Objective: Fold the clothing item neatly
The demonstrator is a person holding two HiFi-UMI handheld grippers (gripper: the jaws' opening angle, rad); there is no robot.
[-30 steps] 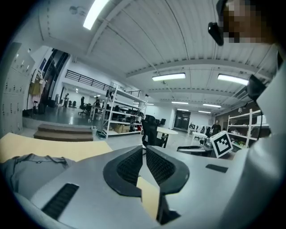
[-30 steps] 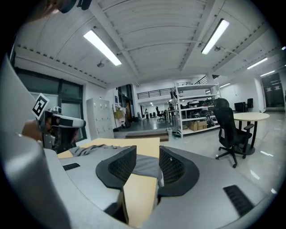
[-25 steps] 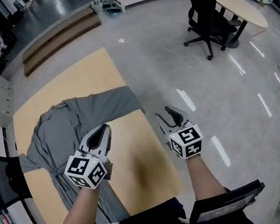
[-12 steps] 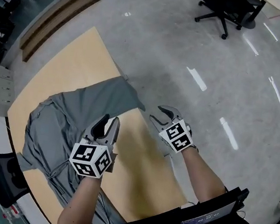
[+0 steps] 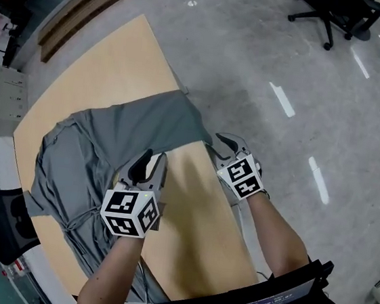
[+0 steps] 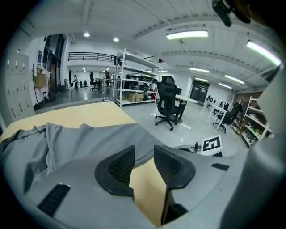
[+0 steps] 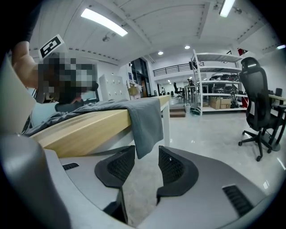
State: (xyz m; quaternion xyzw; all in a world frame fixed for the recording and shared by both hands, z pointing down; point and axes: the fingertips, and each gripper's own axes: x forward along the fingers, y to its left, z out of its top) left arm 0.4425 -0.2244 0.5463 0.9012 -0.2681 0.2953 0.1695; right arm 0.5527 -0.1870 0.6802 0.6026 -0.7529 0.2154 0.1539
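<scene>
Over the last second both grippers have sunk toward the table [image 5: 111, 64]. The left gripper [image 5: 152, 161] has just been opening its jaws, and they now stand apart with only bare wood in the gap. It tilts down over the grey shirt [image 5: 87, 157], which lies spread on the table. The right gripper [image 5: 218, 147], also released and empty, sits off the table's edge. Only the right gripper view shows the shirt's corner [image 7: 145, 118] hanging over that edge, just beyond the jaw tips.

Shirt [image 5: 88, 150] partly hidden (behind forearm [image 5: 112, 268]).
</scene>
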